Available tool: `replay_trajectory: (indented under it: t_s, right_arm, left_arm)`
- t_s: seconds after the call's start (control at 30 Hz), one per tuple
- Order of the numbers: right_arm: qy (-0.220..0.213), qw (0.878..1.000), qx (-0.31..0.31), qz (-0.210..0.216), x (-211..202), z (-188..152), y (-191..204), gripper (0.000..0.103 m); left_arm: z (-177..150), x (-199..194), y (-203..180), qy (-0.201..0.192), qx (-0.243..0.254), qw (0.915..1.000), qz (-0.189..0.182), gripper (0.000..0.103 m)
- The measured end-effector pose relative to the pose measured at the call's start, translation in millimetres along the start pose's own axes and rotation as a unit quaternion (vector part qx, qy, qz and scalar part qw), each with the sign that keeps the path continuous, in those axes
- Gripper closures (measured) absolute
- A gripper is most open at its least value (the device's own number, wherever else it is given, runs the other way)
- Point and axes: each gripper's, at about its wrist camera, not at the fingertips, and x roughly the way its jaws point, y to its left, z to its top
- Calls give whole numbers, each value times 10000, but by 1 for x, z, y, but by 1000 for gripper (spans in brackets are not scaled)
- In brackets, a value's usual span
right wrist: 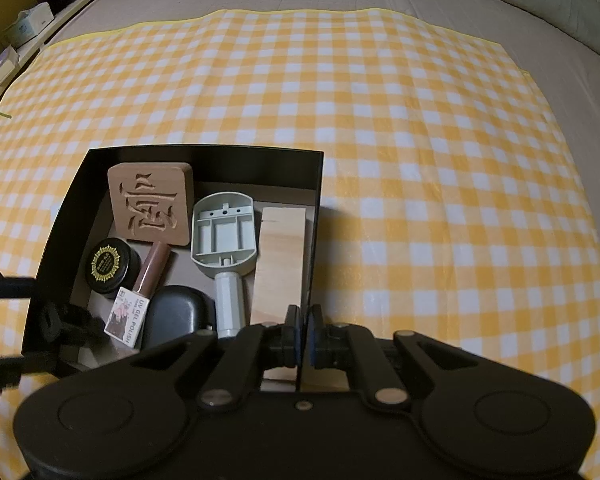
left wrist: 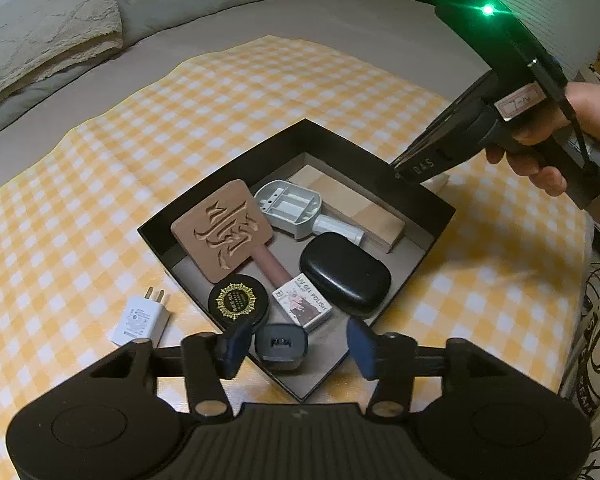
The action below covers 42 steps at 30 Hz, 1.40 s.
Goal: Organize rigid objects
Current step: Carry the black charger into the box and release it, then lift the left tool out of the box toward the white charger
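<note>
The black box sits on the checkered cloth, nearly full: wooden stamp, grey plastic part, wood block, black case, round tin, polish box. The left gripper stands released above a small dark holder in the near corner. The right gripper is clenched on the box's right wall. A white charger lies outside, just beside the box's left edge; much free cloth is around.
</note>
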Motion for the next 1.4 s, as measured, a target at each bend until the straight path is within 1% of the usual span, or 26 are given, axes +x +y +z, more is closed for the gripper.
replay_trajectory:
  t_s: [0.1,0.23,0.6,0.7,0.77,0.8,0.83,0.97,1.07,1.13,1.2,1.27,1.33,1.4]
  right_arm:
    - [1,10000,0,2,0,0,0,98]
    - [2,10000,4,5,0,0,-1,98]
    - [3,10000,1,-1,0,0,0,98]
    - [0,10000,-6,-22,0,1,0,98]
    - [-3,10000,-21,-28,0,0,2,98]
    - [-4,10000,-17,-28,0,1,0,98]
    - [-7,10000,-23,-26,0,0,2,98]
    - [-17,10000,33,-2,2,0,3,99]
    - [-32,10000,8,-12,0,0,3,98]
    - [-39,9999,-92,-81,-1,-2,4,98]
    - [-80,9997,-172,-133,-1,-5,6,95]
    - [-118,9997,-168,-119,-1,-7,6,94]
    - [-136,9998,-118,-70,-1,-8,5,94]
    - [-128,9999,-74,13,-2,-7,0,94]
  left_arm:
    - [-1,0,0,15,-6,10000,-22,47]
    - [-1,-2,0,10,-22,10000,-26,40]
    - [1,-13,-5,-161,-9,9998,-100,29]
    - [2,-18,-6,-265,-4,9996,-125,22]
    - [4,-25,-5,-424,-55,9990,-120,13]
    - [6,-28,-3,-534,-98,9985,-96,11]
    - [7,-33,0,-675,-166,9976,-42,8]
    - [12,-44,21,-1121,-620,9912,343,4]
    - [11,-43,43,-1326,-988,9837,712,0]
    - [8,-39,58,-1389,-1153,9786,987,0]
    - [5,-33,73,-1416,-1206,9746,1249,0]
    - [0,-25,86,-1336,-1219,9729,1439,0]
    - [-6,-15,98,-1138,-1183,9751,1488,0]
    - [-12,-5,104,-972,-1028,9787,1490,0]
